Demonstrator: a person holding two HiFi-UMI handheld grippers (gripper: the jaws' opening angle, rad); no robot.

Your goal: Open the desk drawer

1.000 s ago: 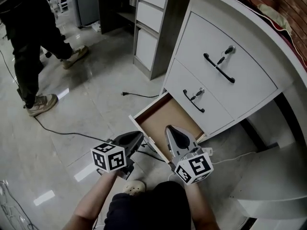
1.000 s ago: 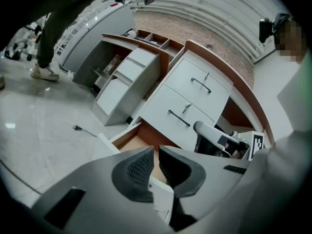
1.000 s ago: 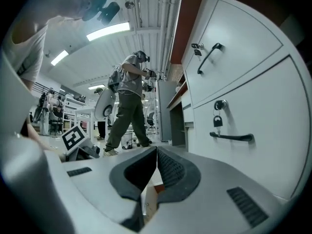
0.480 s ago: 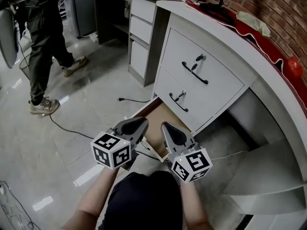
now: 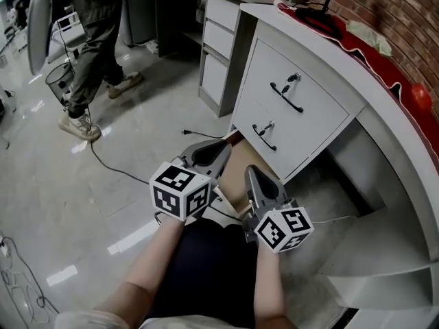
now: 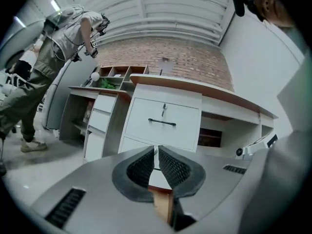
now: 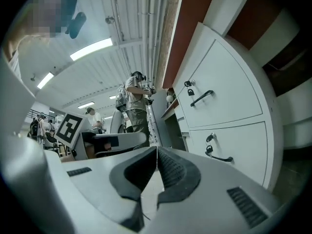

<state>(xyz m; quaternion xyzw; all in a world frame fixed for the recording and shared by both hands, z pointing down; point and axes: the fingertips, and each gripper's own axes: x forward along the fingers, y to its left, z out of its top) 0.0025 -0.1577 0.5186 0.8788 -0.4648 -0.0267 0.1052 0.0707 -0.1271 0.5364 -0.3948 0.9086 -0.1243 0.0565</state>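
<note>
We are looking steeply down on the shiny grey floor [image 5: 103, 204], which is filling the whole left half of the head view. The white curved desk [image 5: 384, 136] is running from 12 o'clock down to 4 o'clock, and a red cloth [image 5: 374, 70] is lying along its top. At 10 o'clock another person [image 5: 96, 40] is standing on the floor.

The desk drawer [image 5: 234, 177], the lowest one, is standing pulled out near the centre of the head view. Its depth axis is lying from 1 o'clock, at the desk, to 7 o'clock, toward us. Its white front edge is running across this line, about 11 to 5 o'clock. Its brown inside is facing up, and our grippers are covering most of it.

We are holding the left gripper [image 5: 221, 149] over the drawer's 10 o'clock side. Its jaws are standing almost together with only a thin slit, and nothing is between them. The right gripper [image 5: 252, 173] is hanging over the 4 o'clock side, with its pads meeting at the tips and empty.

Above the open drawer a closed front [image 5: 295, 146] is carrying a black handle [image 5: 263, 136]. A thin black cable [image 5: 110, 166] is lying on the floor at 9 o'clock.
</note>
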